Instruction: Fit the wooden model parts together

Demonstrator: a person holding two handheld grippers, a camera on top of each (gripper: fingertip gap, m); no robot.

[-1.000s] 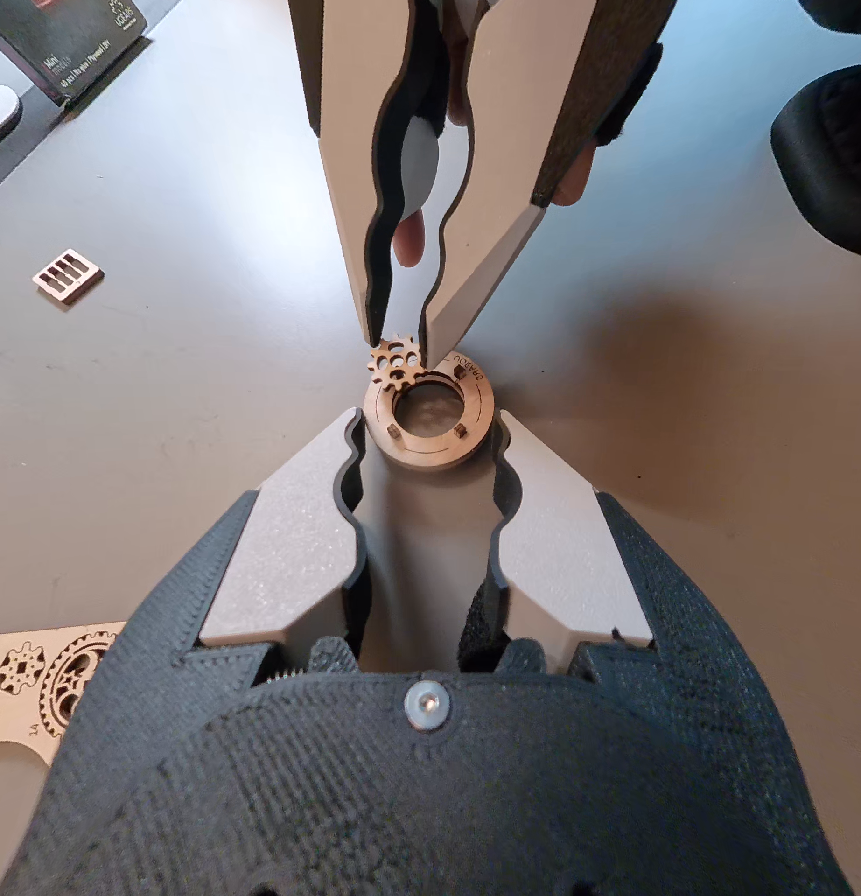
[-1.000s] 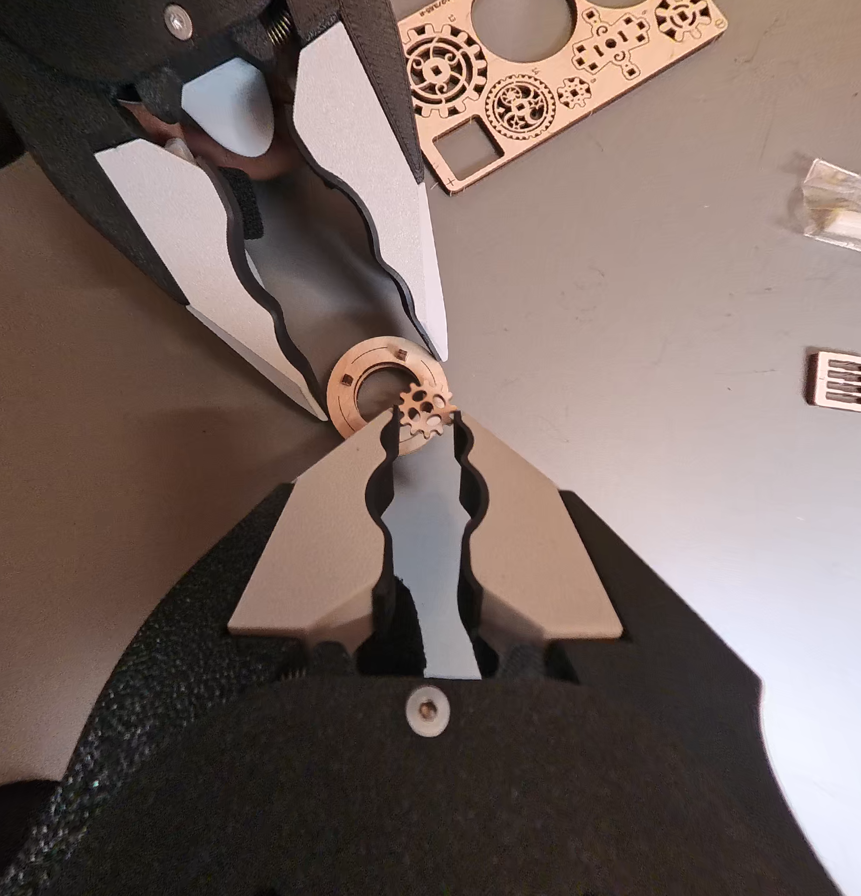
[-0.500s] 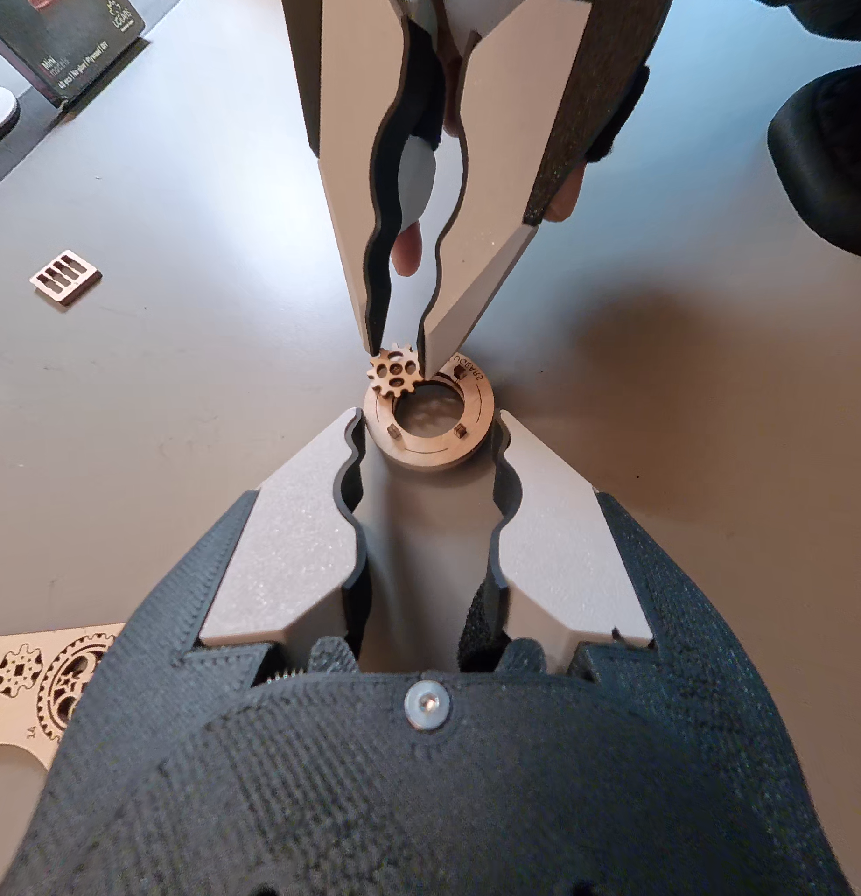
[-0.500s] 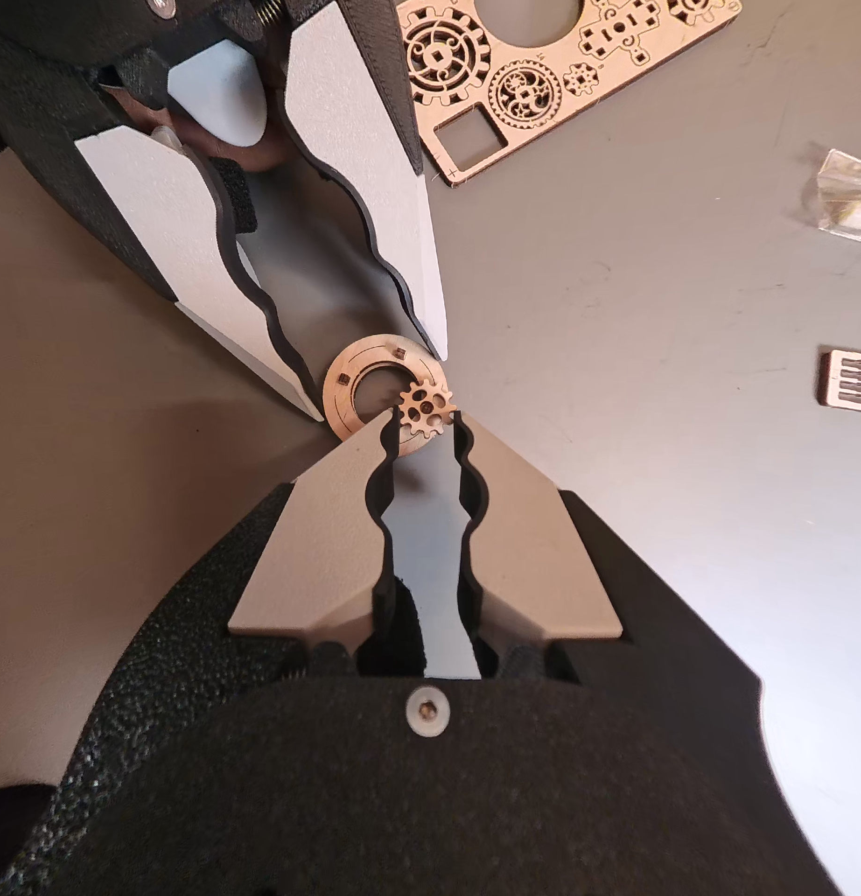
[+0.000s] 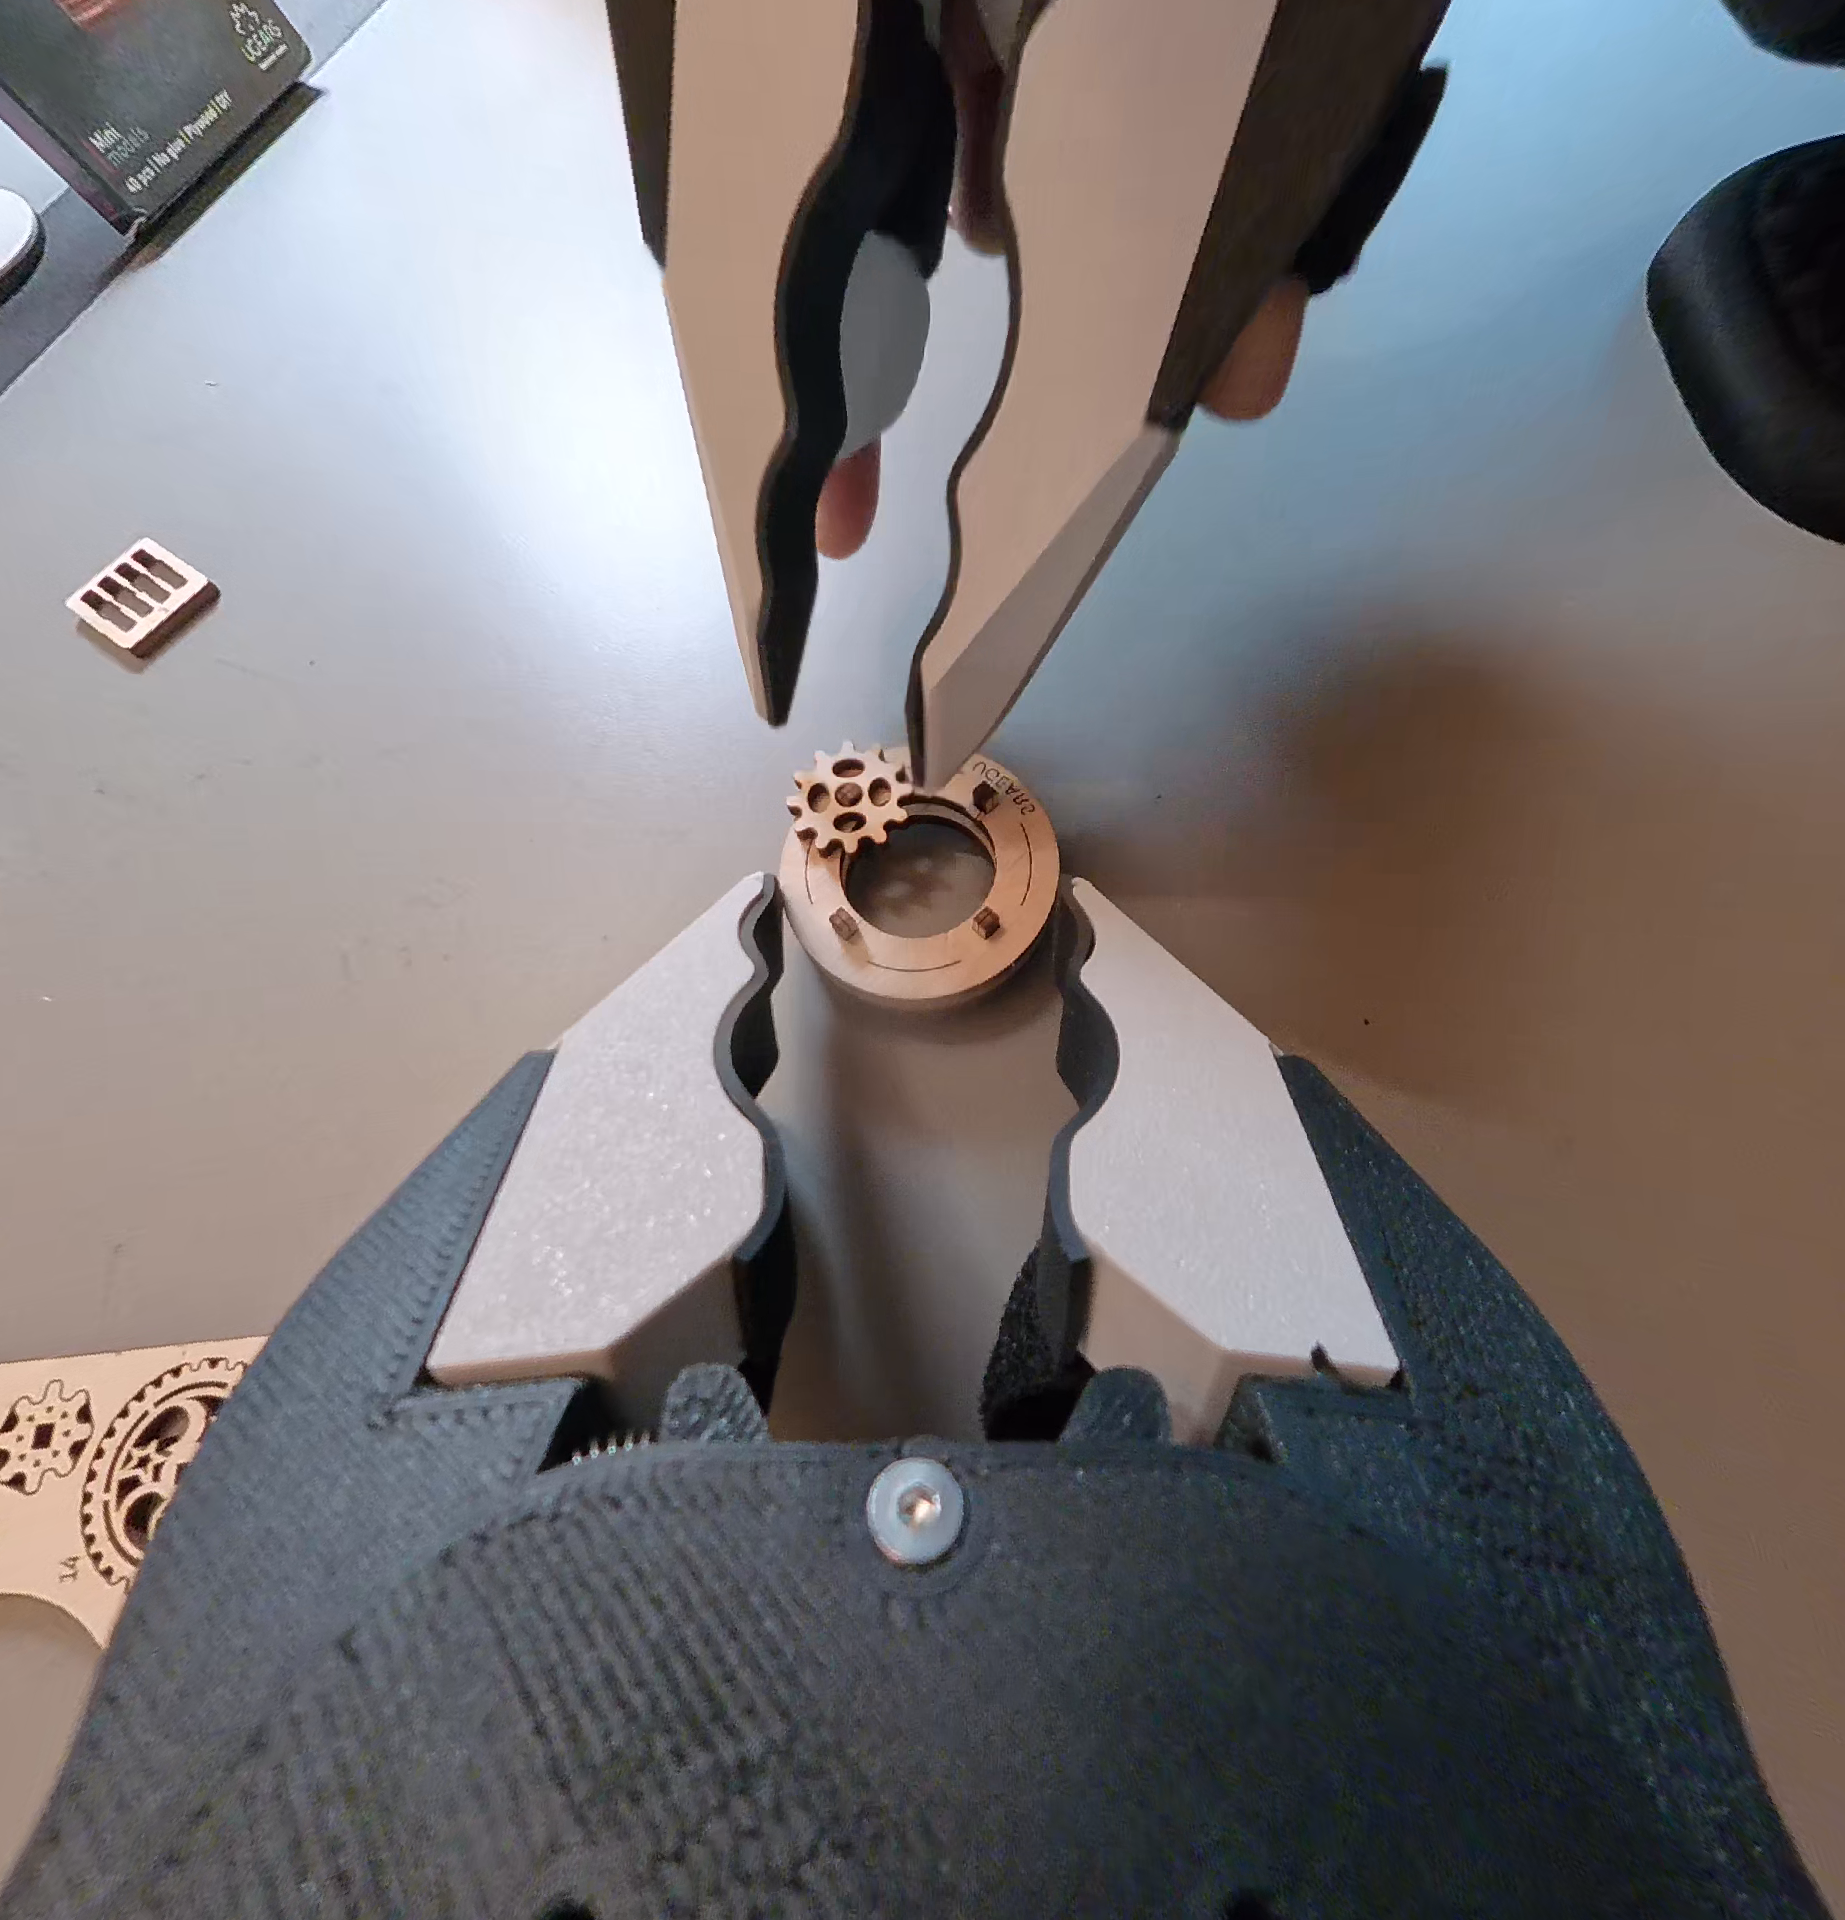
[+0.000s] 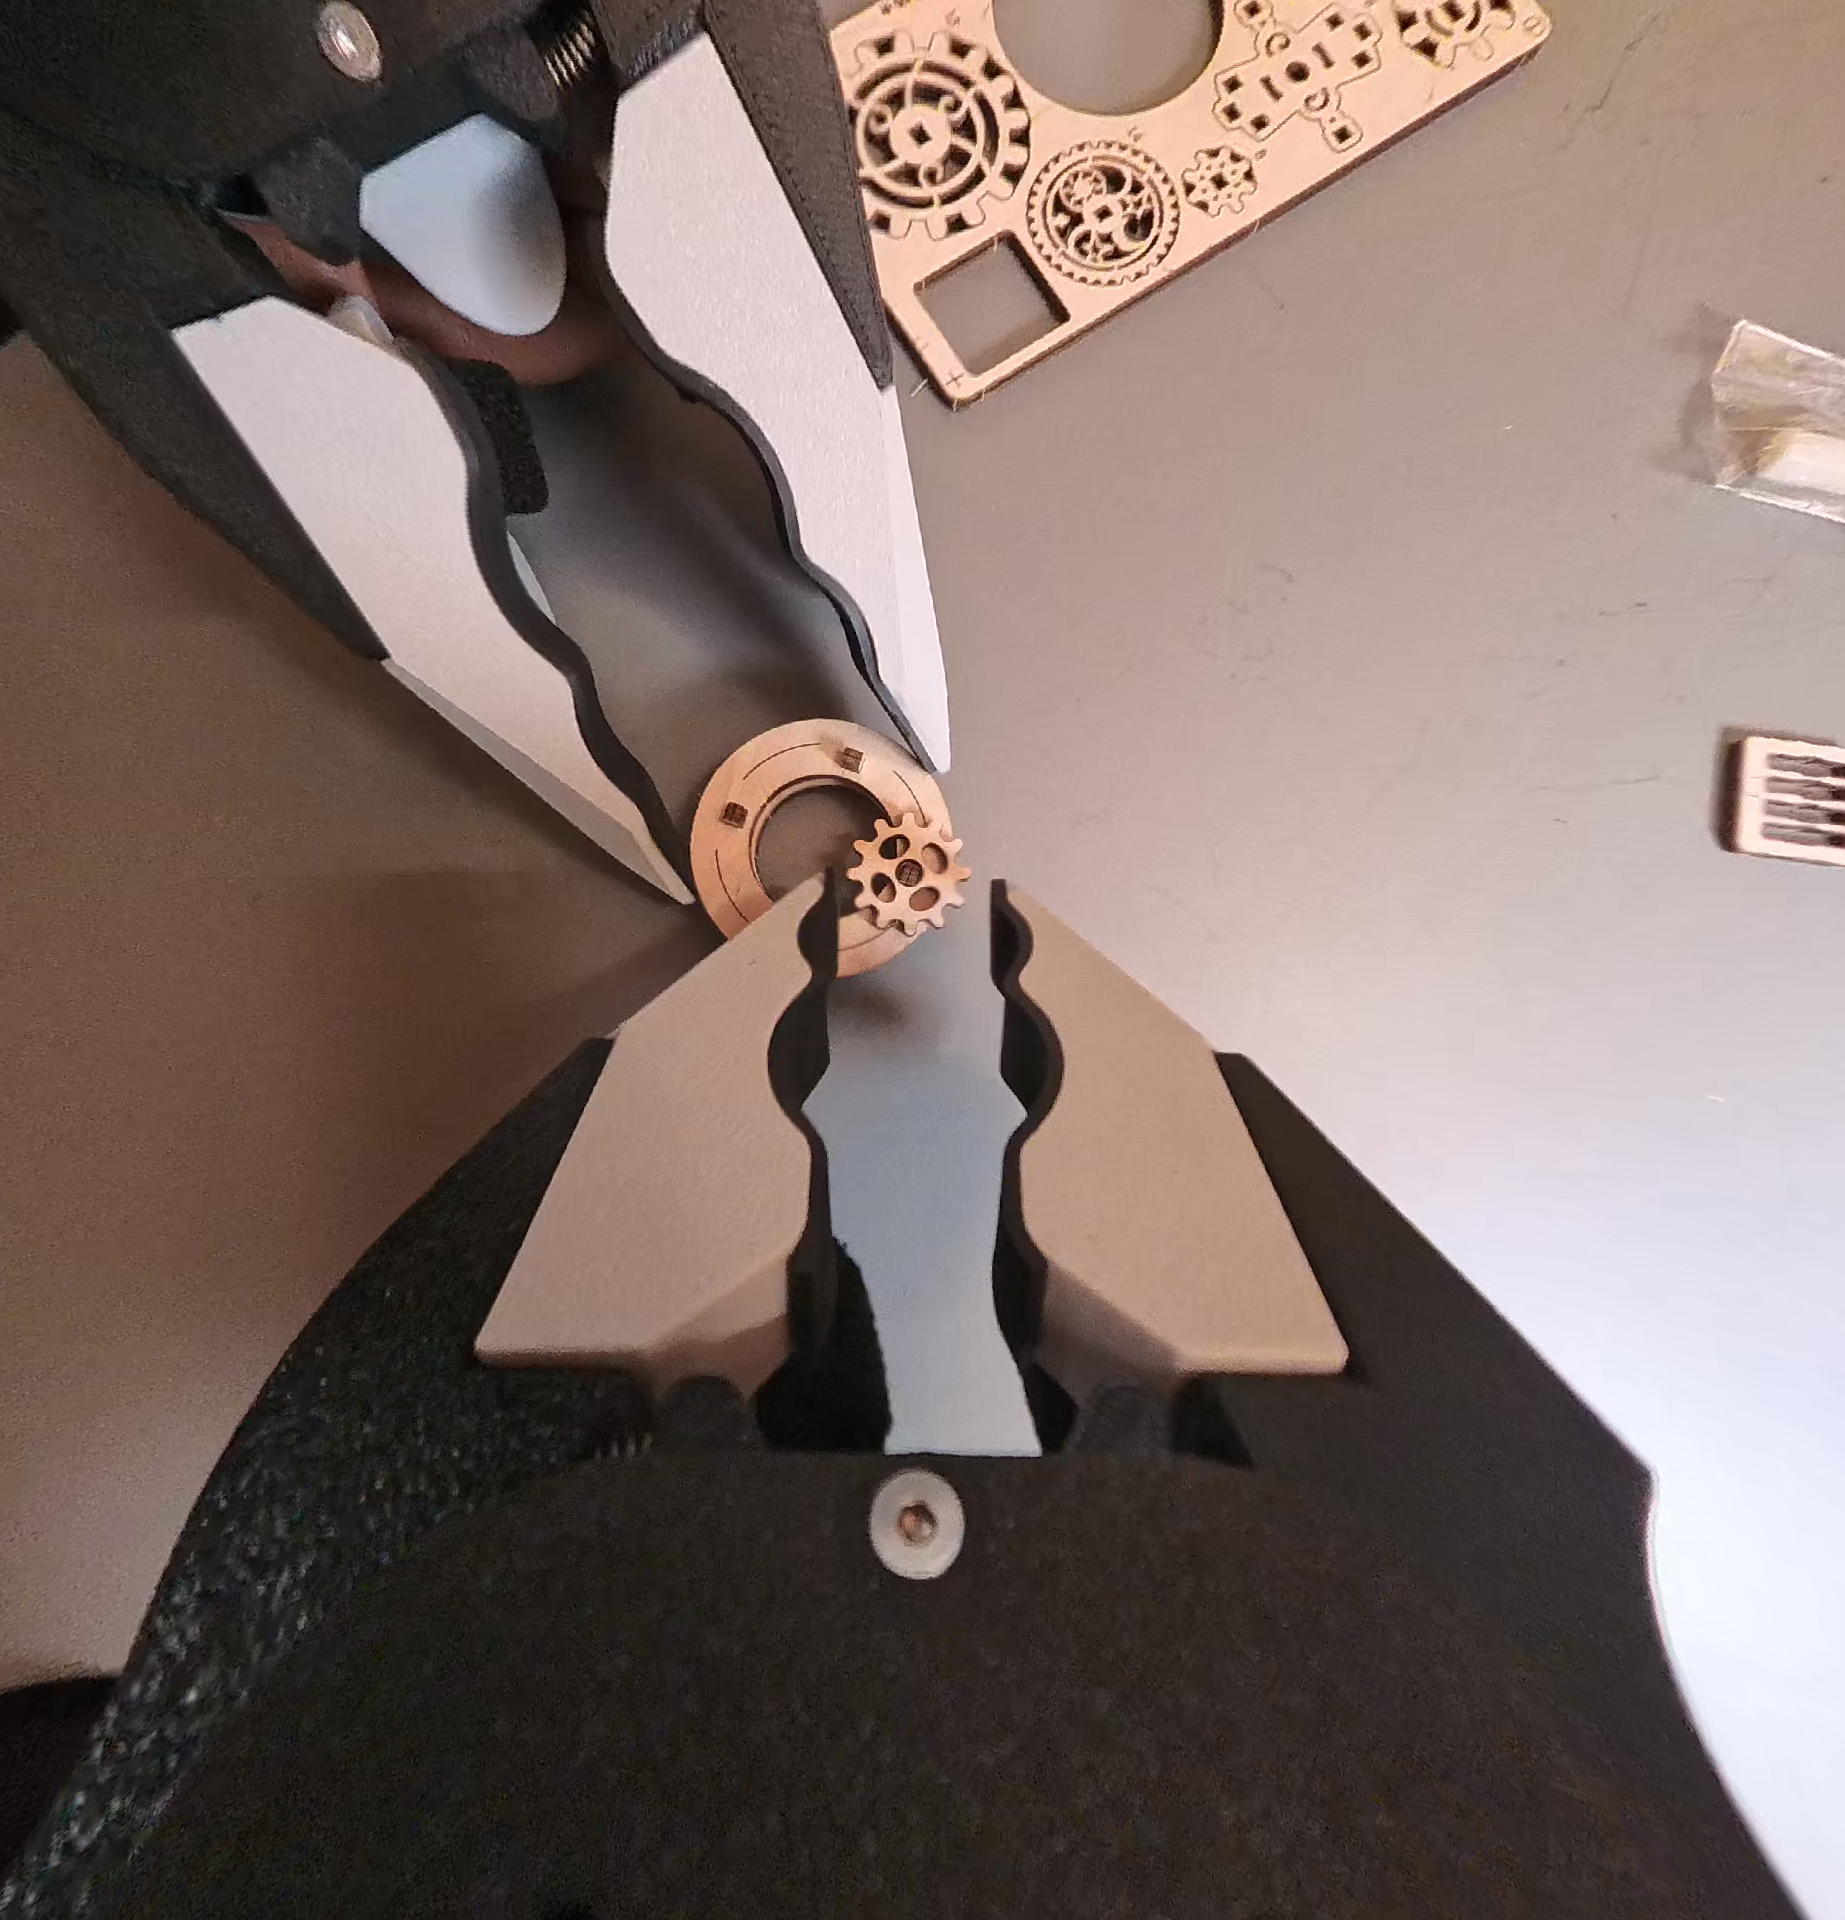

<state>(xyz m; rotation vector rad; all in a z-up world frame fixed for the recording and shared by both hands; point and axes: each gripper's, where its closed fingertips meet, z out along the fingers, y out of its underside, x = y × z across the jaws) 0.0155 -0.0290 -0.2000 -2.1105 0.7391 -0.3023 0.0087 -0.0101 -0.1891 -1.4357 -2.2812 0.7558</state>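
Right wrist view | gear (image 6: 907, 871) on ring (image 6: 793, 831) | jaws apart, apparently clear

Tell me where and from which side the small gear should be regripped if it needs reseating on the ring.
Probably by two opposite toothed edges. The small gear lies flat on the wooden ring, overhanging its outer rim, with the open right gripper straddling it. Coming from that outer side, fingers low along the table, looks best: the flat disc offers only thin edges, and the left gripper occupies the ring's opposite side.
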